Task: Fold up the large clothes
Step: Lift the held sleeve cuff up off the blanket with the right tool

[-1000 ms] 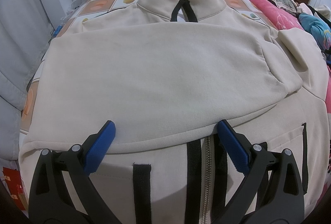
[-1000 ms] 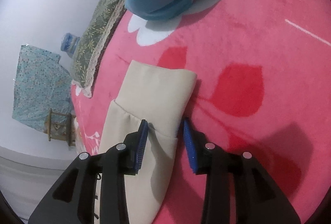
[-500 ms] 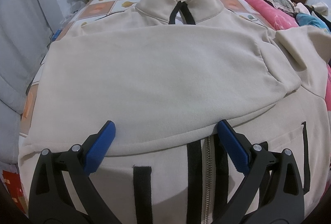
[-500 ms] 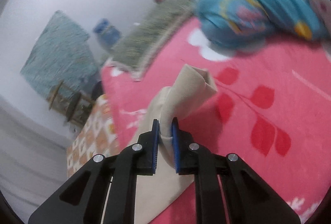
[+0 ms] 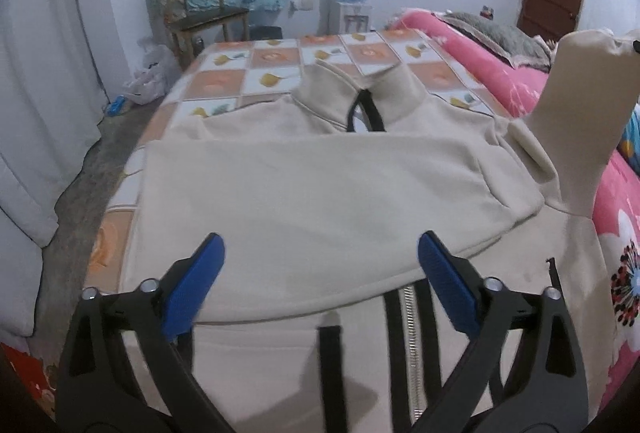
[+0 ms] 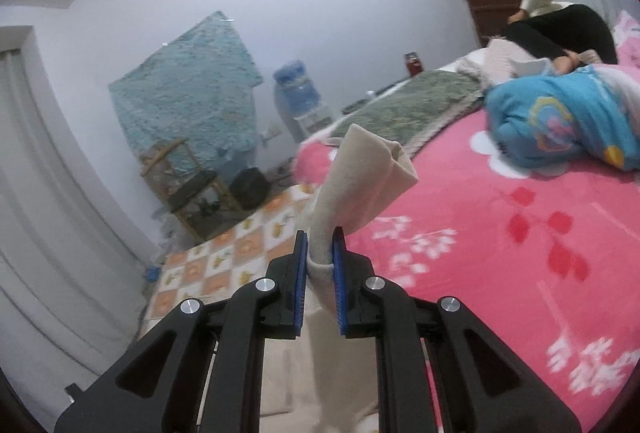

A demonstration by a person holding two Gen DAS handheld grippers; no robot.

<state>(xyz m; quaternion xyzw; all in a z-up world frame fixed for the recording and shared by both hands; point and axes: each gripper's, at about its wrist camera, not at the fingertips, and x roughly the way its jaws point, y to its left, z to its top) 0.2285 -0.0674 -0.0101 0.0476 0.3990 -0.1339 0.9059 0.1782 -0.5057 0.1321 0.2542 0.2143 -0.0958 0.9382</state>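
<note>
My left gripper (image 5: 320, 265) hangs with jaws spread wide, gripping nothing, over the cream zip-up fleece jacket (image 5: 320, 193) lying flat on the checked bed sheet (image 5: 256, 73), one sleeve folded across its chest. My right gripper (image 6: 320, 253) pinches the other sleeve's cuff (image 6: 360, 177), lifted above the pink floral blanket (image 6: 500, 233).

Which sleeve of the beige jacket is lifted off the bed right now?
The far-side sleeve, pinched at its cuff by the right gripper. The other sleeve lies flat, folded across the jacket's chest.
</note>
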